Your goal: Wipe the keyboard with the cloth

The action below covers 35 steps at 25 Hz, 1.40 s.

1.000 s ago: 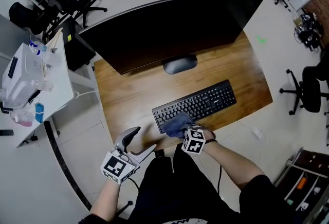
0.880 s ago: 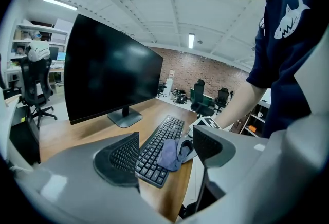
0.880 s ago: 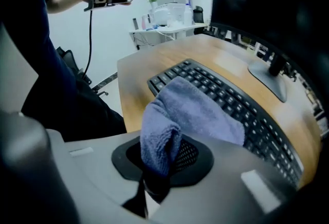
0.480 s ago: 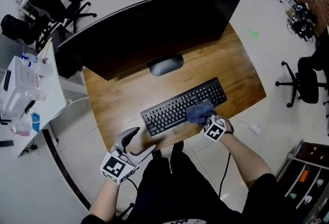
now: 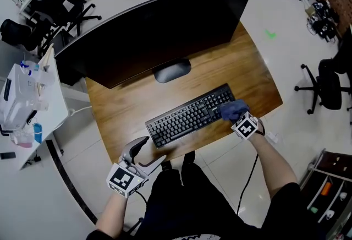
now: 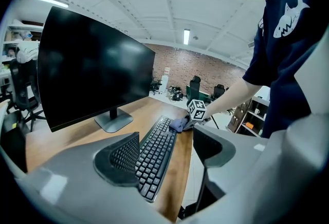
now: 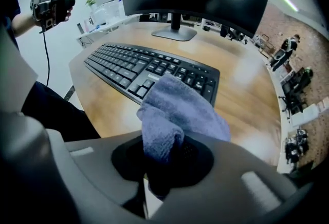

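The right gripper (image 7: 164, 159) pinches a fuzzy, crumpled blue cloth (image 7: 177, 110) (thick pile) on the 3 o'clock end of the flat black plastic keyboard (image 5: 187, 115); the left gripper (image 6: 164, 151), jaws wide apart and empty, is at the keyboard's 7 o'clock.

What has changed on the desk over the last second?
The right gripper, shut on the cloth, has swept the cloth along the keyboard from near its left end to its right end. Nothing was taken hold of or let go. The left gripper stays open and empty at the desk's near edge; the keyboard and the monitor have not shifted.
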Available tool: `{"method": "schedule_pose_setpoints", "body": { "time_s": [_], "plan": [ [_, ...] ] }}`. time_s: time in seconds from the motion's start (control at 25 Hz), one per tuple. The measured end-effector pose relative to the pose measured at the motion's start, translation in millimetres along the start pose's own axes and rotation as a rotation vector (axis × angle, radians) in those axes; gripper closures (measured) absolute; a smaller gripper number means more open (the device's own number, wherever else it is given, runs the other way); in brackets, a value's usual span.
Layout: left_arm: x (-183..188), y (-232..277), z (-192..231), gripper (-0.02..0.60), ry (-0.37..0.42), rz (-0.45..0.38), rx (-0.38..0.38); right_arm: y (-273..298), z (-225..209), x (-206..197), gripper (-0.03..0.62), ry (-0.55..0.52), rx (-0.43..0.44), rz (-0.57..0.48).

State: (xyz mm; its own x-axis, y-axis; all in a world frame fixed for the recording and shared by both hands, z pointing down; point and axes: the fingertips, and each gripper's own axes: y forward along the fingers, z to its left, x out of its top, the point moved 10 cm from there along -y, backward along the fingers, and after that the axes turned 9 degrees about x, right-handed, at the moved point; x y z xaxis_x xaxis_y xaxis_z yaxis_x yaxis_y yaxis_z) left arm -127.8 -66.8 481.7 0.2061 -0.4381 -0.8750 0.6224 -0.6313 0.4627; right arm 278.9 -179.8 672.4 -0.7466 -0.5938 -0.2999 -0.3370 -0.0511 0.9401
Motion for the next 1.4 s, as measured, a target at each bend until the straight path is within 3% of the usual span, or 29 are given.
{"method": "schedule_pose_setpoints", "body": {
  "time_s": [0.2,0.32,0.44,0.6,0.72,0.92,1.12,1.4],
  "plan": [
    [4.5,3.6,-3.2,0.262,0.005,-0.005,0.006,-8.9,-19.5,-8.4,0.536,0.055,-0.016,-0.015],
    [2.6,2.8,-3.2,0.262,0.006,0.009,0.015,-29.8,-33.8,-4.2,0.536,0.151,-0.010,-0.127],
    [5.2,1.0,-1.3,0.262,-0.003,0.008,0.026,-59.0,-62.2,9.1,0.536,0.270,-0.058,-0.251],
    [2.8,-1.8,1.1,0.262,0.003,-0.002,0.041,-75.2,-101.2,31.1,0.536,0.346,-0.134,-0.293],
    [4.6,-6.0,1.3,0.262,-0.007,-0.005,0.048,-57.9,-108.5,50.4,0.536,0.341,-0.131,-0.245],
    [-1.6,-20.6,6.2,0.262,-0.032,0.002,0.084,-9.5,-86.0,81.9,0.536,0.308,-0.061,-0.152],
    [-9.6,-39.6,14.9,0.262,-0.053,-0.001,0.119,-1.0,-70.6,96.8,0.536,0.330,-0.064,-0.172],
    [-20.5,-54.0,22.1,0.262,-0.061,-0.021,0.126,32.4,10.3,150.9,0.536,0.122,0.046,-0.135]
  ]
}}
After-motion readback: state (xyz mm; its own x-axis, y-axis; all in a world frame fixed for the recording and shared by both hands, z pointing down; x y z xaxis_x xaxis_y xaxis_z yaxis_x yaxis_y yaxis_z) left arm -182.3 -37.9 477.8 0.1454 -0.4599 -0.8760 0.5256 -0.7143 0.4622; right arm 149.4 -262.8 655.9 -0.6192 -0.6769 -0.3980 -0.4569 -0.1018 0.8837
